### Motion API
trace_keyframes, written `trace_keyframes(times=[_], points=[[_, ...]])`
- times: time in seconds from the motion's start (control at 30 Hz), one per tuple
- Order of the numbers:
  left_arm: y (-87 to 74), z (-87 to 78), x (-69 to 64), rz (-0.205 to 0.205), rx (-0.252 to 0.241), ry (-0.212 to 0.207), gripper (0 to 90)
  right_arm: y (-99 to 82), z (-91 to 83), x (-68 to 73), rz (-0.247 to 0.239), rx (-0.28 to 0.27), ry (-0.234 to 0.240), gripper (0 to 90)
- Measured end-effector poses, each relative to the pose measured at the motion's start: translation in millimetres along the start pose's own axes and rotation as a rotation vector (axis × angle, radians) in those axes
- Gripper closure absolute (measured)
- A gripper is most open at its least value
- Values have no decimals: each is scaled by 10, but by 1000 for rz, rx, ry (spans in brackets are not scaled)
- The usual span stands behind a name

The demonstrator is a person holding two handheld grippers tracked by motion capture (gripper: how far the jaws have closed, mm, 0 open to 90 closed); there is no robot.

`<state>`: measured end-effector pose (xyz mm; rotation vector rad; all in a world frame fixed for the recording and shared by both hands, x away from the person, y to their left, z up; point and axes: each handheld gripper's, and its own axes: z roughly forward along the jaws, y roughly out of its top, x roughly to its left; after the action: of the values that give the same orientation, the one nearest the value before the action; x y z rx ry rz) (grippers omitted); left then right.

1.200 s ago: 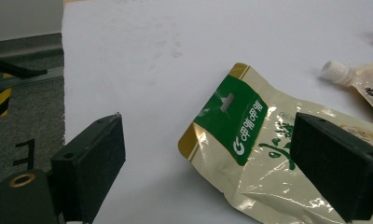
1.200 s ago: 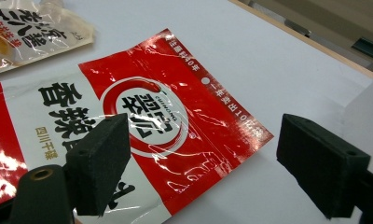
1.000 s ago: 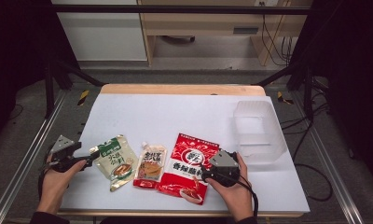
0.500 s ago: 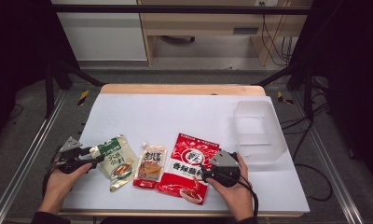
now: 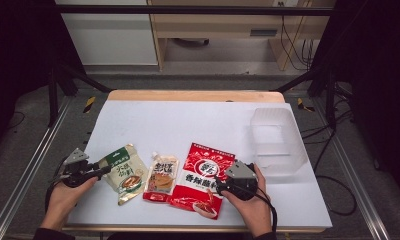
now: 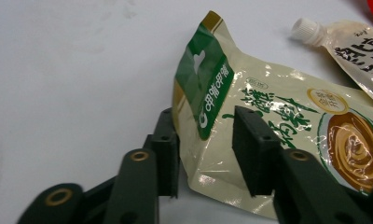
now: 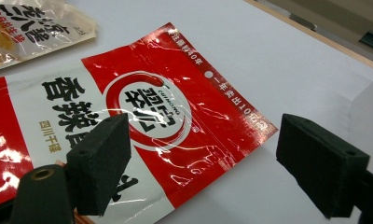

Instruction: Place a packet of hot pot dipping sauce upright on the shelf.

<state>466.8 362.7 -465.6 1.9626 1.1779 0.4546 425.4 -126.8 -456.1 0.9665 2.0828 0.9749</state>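
Observation:
Three food pouches lie in a row at the table's front. The green-and-cream pouch (image 5: pixel 124 172) (image 6: pixel 268 116) is leftmost. My left gripper (image 5: pixel 99 171) (image 6: pixel 208 140) is open, its jaws standing either side of that pouch's raised top-left corner with a gap still showing. A small spouted pouch (image 5: pixel 162 176) (image 6: pixel 352 42) lies in the middle. To its right is the red pouch (image 5: pixel 200 180) (image 7: pixel 166 107). My right gripper (image 5: pixel 219 187) (image 7: pixel 203 149) hovers wide open over the red pouch's right edge, one jaw above the pouch and the other above bare table.
A clear plastic container (image 5: pixel 253 125) (image 7: pixel 366 107) stands at the right of the white table (image 5: pixel 188 125), just beyond my right hand. The wooden far edge (image 5: pixel 193 95) bounds the back. Metal frame rails run down both sides.
My left gripper has moved right, from off the green pouch's left edge to having its jaws around the pouch's corner. The right gripper has stayed put.

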Motion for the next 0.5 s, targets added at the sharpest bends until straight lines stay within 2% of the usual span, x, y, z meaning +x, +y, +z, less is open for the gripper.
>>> trace_keyframes(times=[0.13,0.17,0.37,0.5], points=[[1,26,-8,3,28,18,714,-8,-5,-17,8,-4,-3,182],[2,31,-12,3,34,19,754,-11,-5,-21,10,-3,-3,181],[12,65,-44,27,69,55,841,-5,-3,-13,11,-6,1,180],[24,43,-55,42,66,58,895,-6,-2,-16,12,-6,-3,178]])
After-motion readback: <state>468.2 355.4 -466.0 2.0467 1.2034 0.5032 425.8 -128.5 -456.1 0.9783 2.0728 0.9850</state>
